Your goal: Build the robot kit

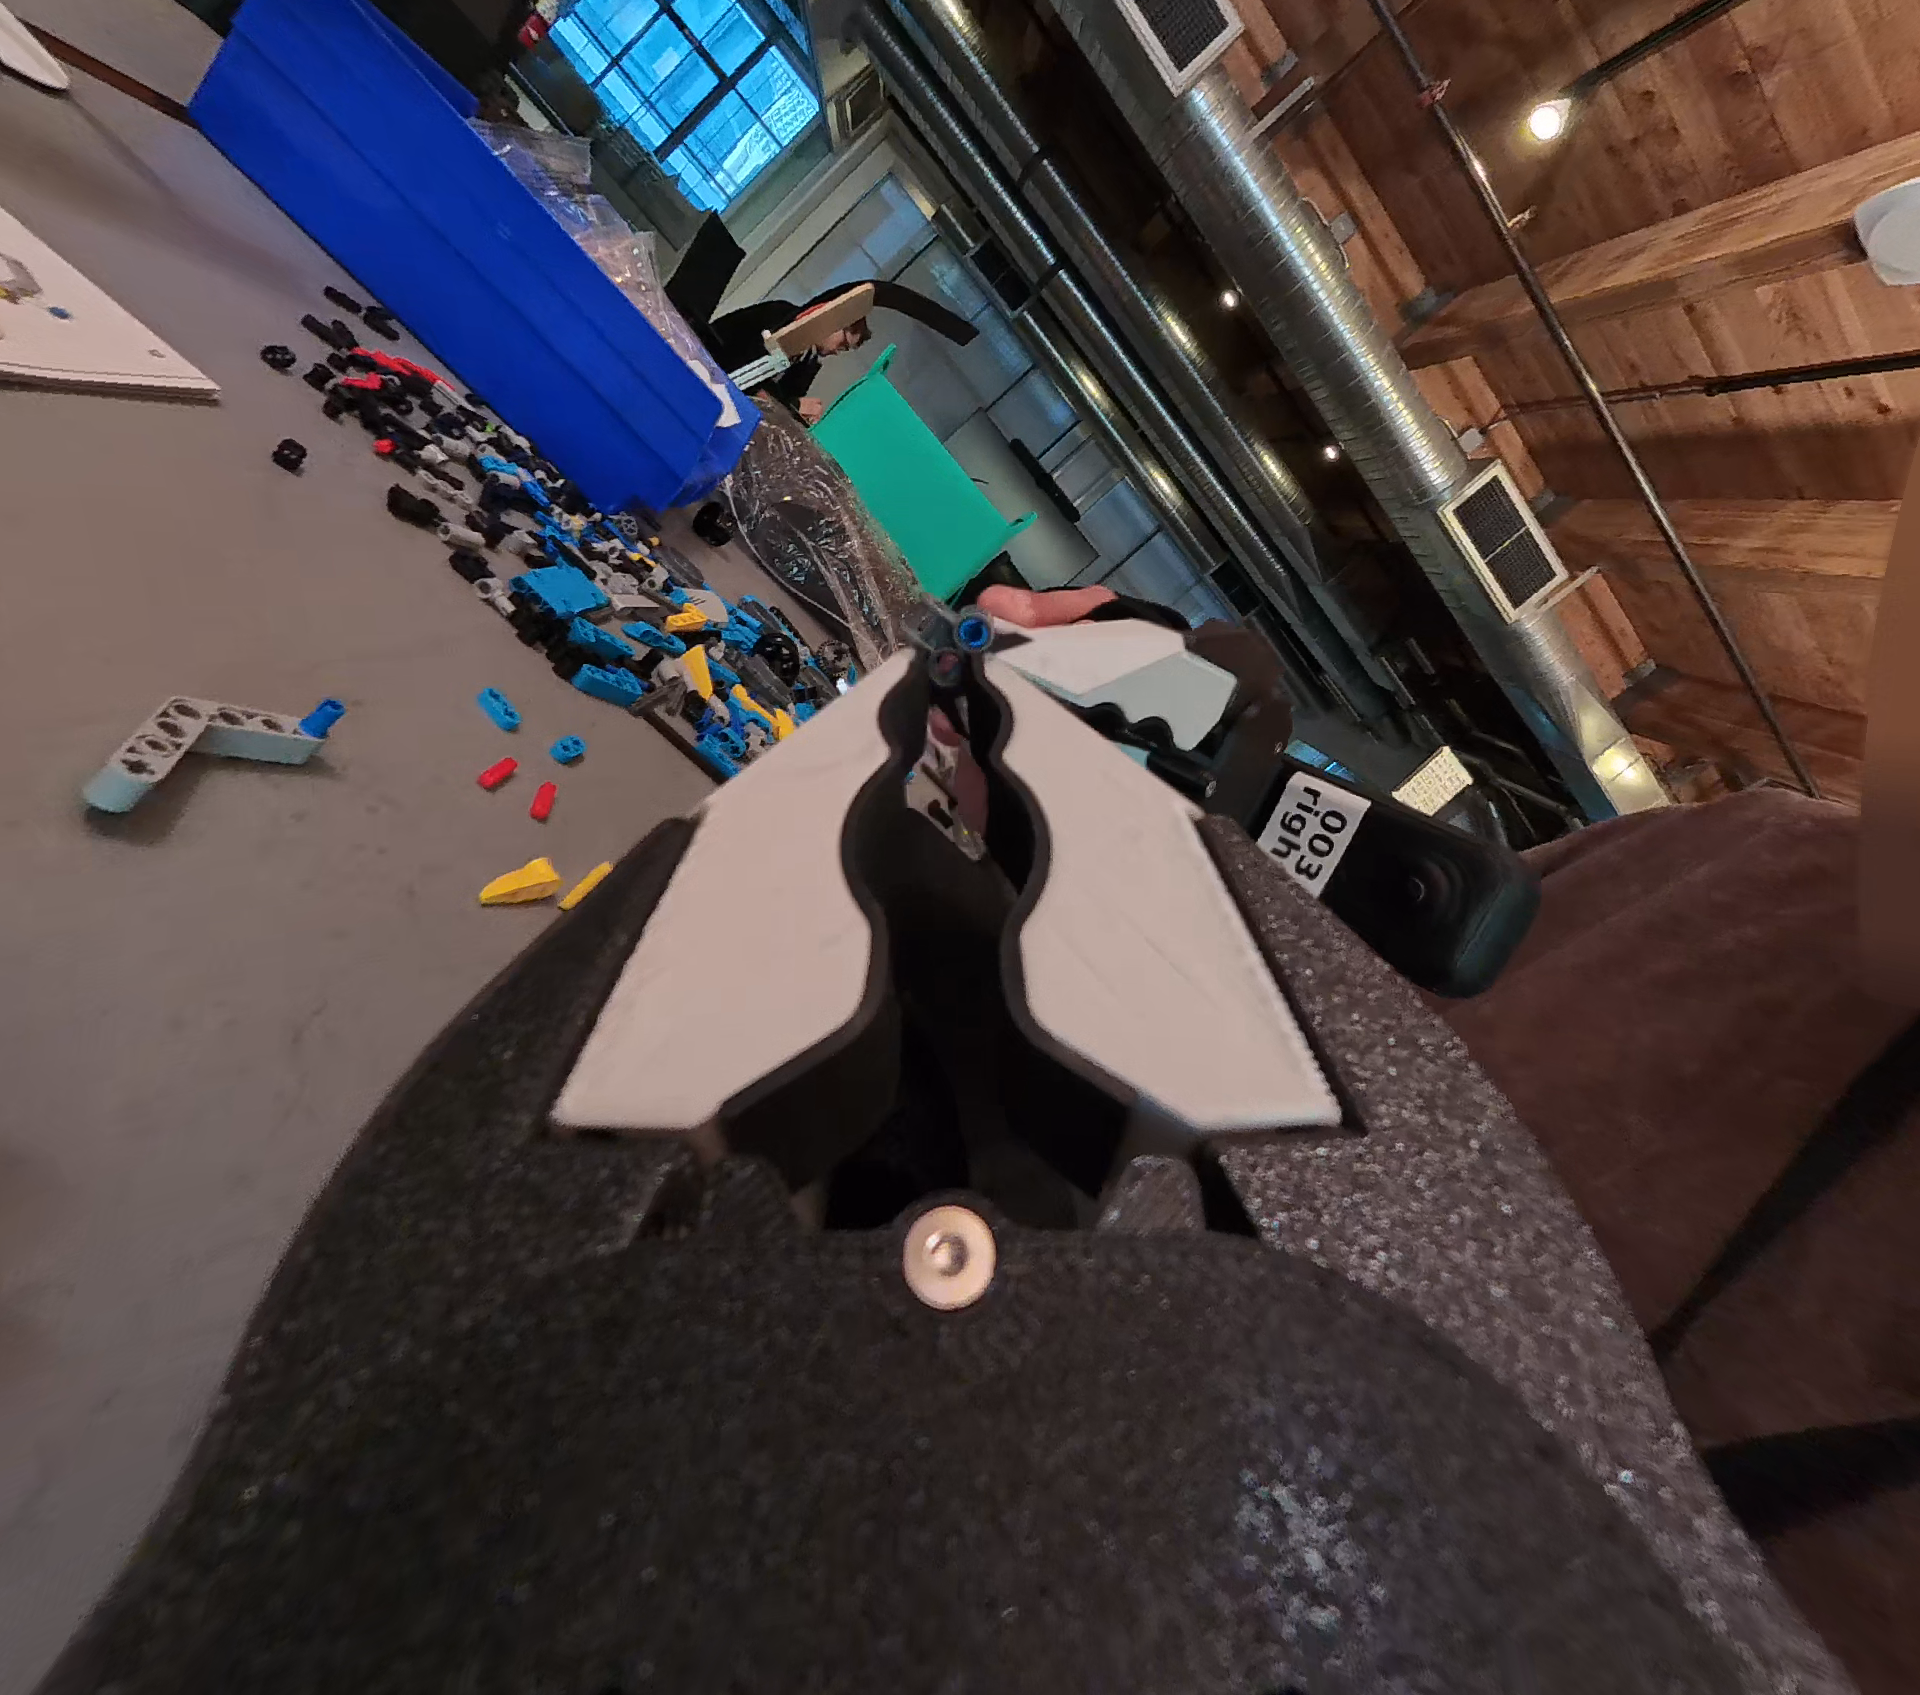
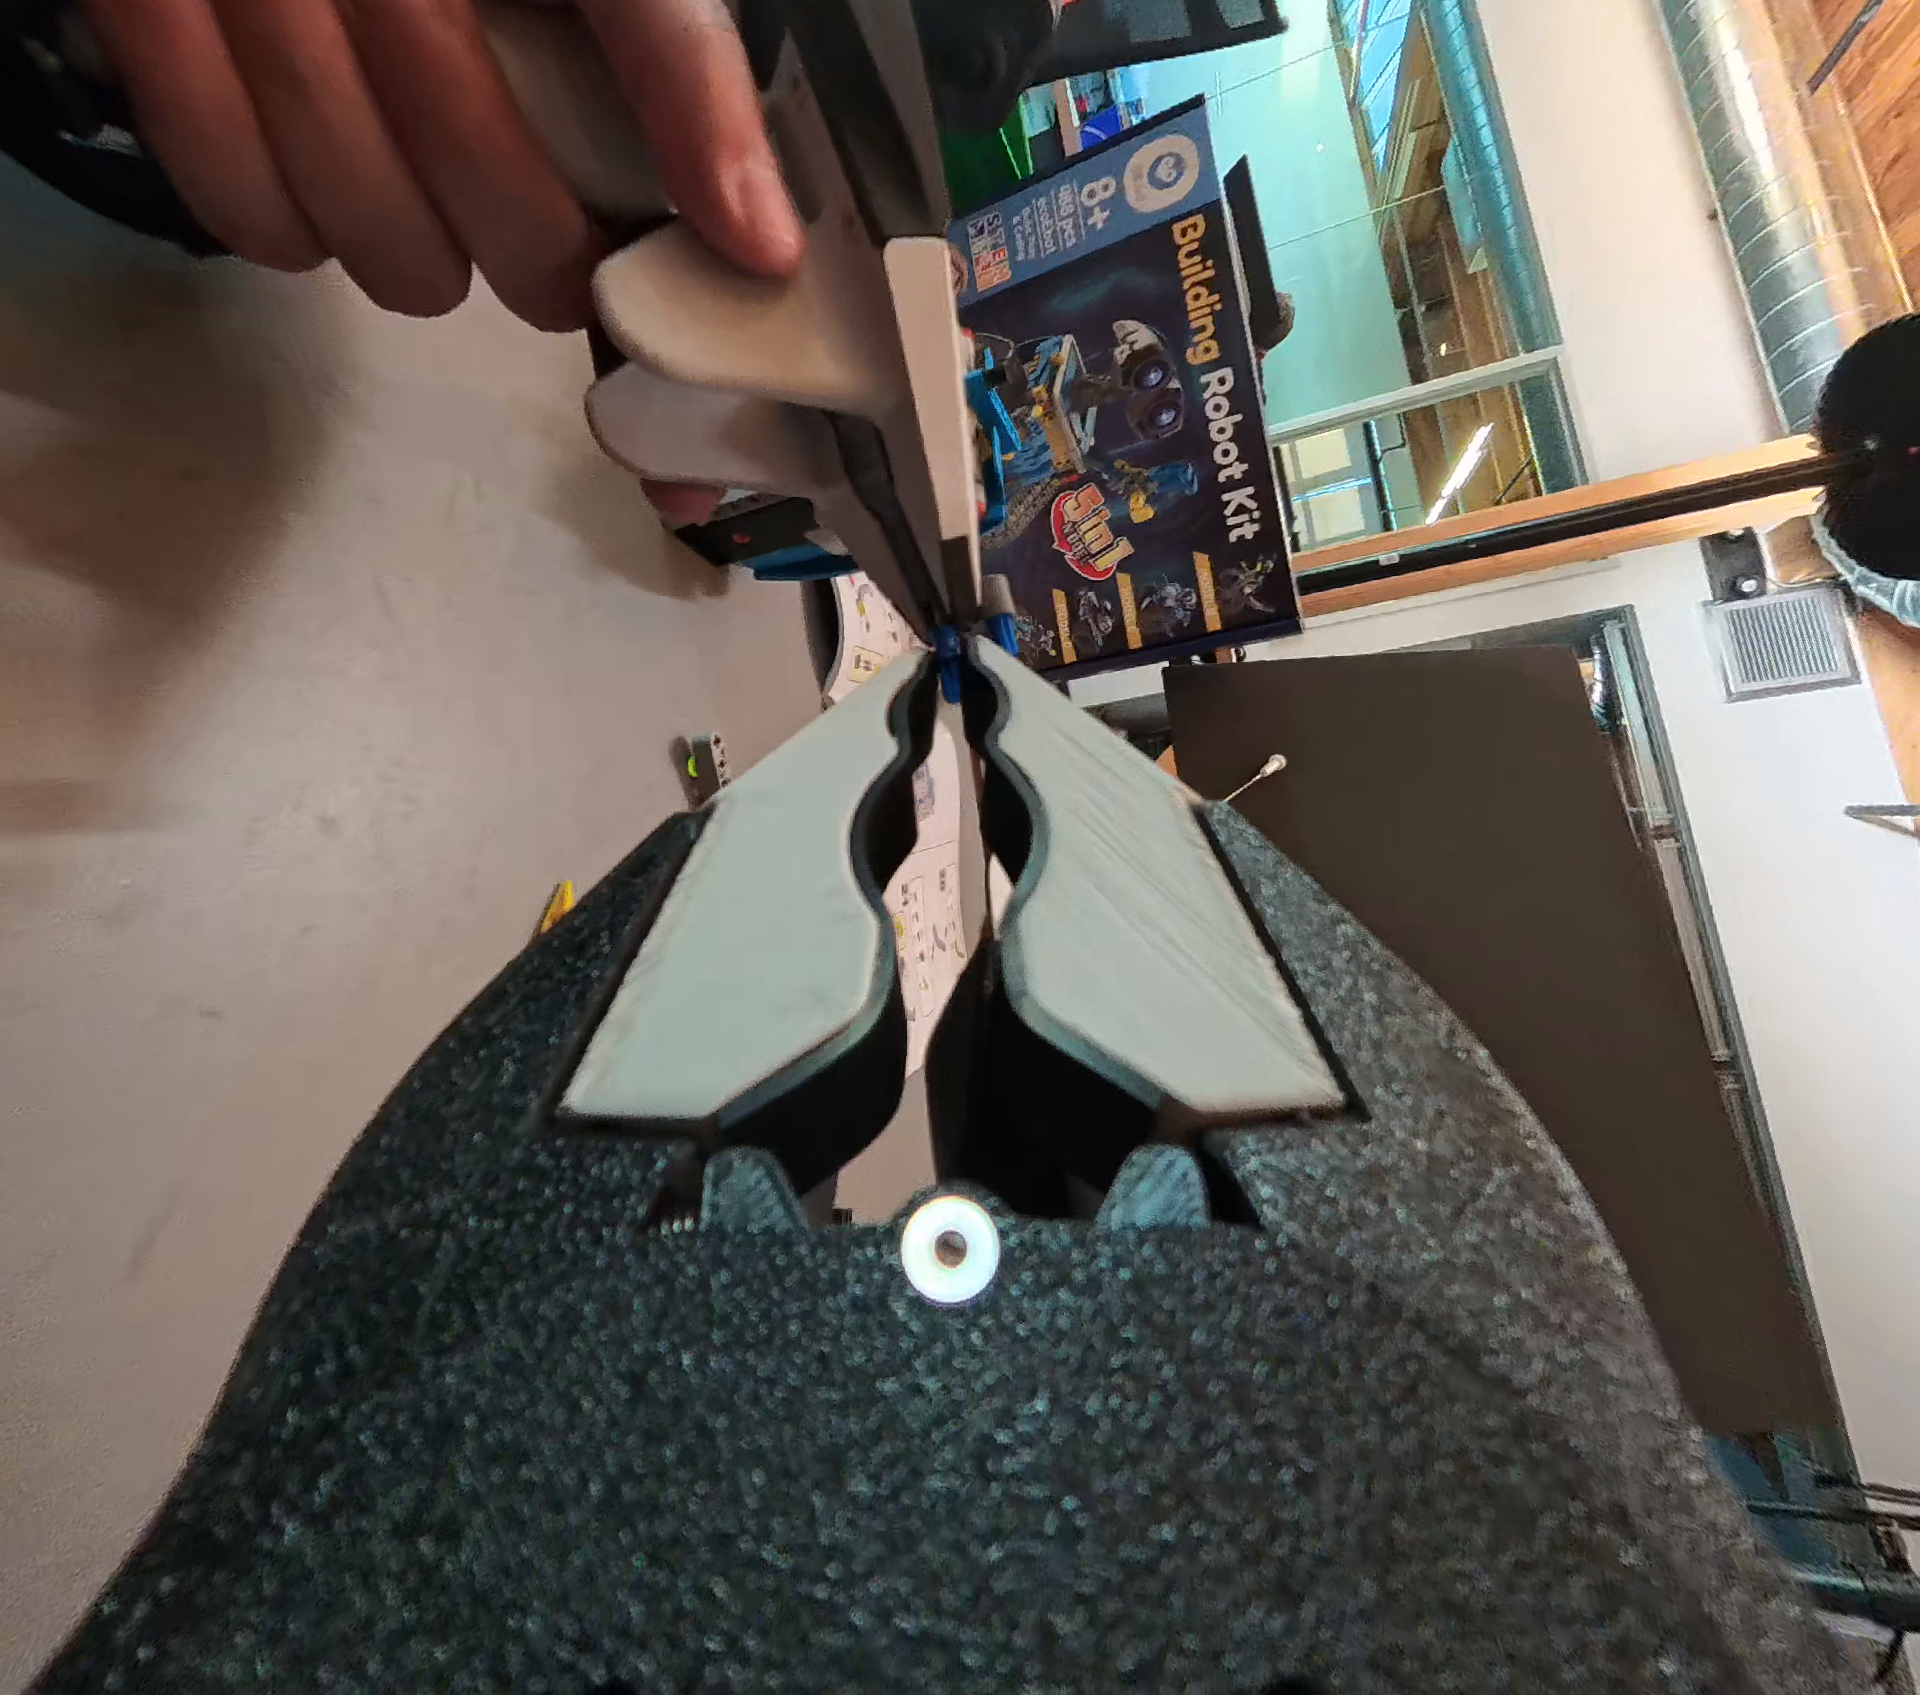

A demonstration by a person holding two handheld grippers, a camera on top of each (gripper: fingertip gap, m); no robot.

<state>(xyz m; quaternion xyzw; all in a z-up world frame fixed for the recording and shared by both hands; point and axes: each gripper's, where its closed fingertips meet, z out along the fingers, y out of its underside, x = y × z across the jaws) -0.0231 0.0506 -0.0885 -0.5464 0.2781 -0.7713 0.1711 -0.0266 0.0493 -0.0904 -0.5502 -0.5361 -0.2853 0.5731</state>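
Note:
In the left wrist view my left gripper [image 1: 951, 671] is shut on a small dark connector with a blue pin [image 1: 969, 631] at its tips, held above the grey table [image 1: 208, 970]. The right gripper [image 1: 1117, 679] comes in from the right, and its tip meets the same piece. In the right wrist view my right gripper [image 2: 948, 660] is shut on a blue pin [image 2: 948, 671]. The left gripper [image 2: 935, 440], held by a hand [image 2: 343, 56], comes down from above tip to tip with it. A second blue pin [image 2: 1001, 629] shows just beside the tips.
A pile of small blue, black, red and yellow bricks [image 1: 582, 565] lies by a blue bin [image 1: 436, 222]. A grey L-shaped beam [image 1: 203, 741], loose red pieces [image 1: 499, 772] and yellow pieces [image 1: 523, 885] lie nearer. An instruction booklet [image 1: 73, 326] lies left. A kit box [image 2: 1132, 419] stands behind. My two grippers' fingertips are within a few centimetres of each other.

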